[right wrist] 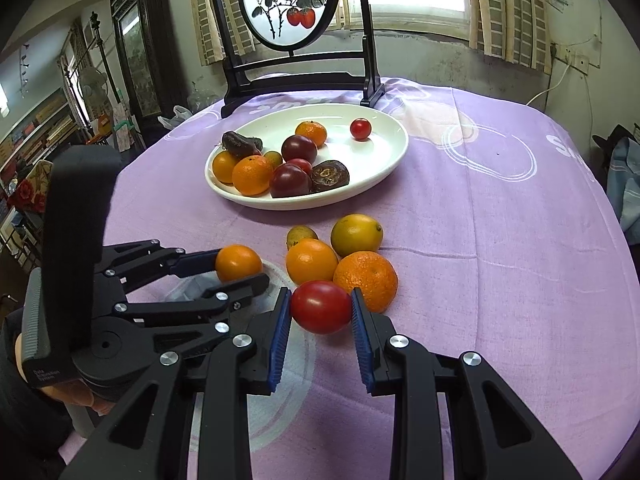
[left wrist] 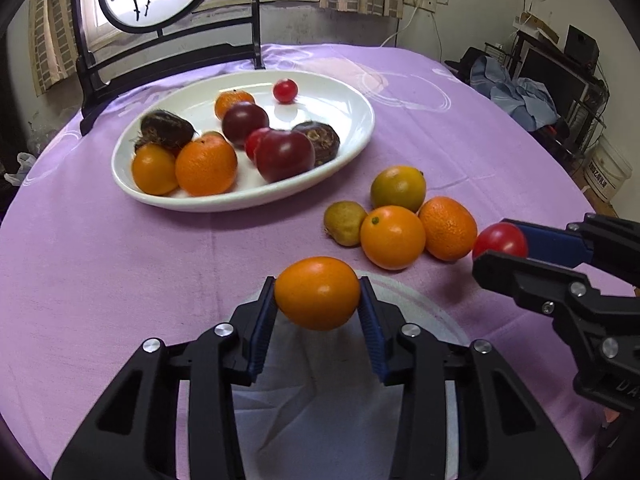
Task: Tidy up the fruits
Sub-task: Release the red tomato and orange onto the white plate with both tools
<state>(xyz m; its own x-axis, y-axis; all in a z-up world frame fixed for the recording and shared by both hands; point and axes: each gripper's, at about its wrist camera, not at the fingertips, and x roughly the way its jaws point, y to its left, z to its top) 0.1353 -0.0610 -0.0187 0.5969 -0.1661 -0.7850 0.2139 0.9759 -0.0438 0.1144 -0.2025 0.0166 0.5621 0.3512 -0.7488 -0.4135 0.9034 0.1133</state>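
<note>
My left gripper (left wrist: 318, 294) is shut on a smooth orange fruit (left wrist: 317, 293) and holds it above the purple cloth; it also shows in the right wrist view (right wrist: 239, 263). My right gripper (right wrist: 321, 307) is shut on a red tomato (right wrist: 321, 306), seen at the right in the left wrist view (left wrist: 501, 240). A white oval plate (left wrist: 344, 96) holds several oranges, dark tomatoes and brown fruits. A loose cluster lies on the cloth: a yellow-green citrus (left wrist: 398, 188), a small green fruit (left wrist: 345, 223), an orange (left wrist: 392, 237) and a mandarin (left wrist: 448, 228).
A dark wooden stand with a round painted screen (right wrist: 289, 0) stands at the table's far edge behind the plate (right wrist: 380, 128). A white printed patch on the cloth (left wrist: 420, 308) lies under the left gripper. Furniture and clutter surround the round table.
</note>
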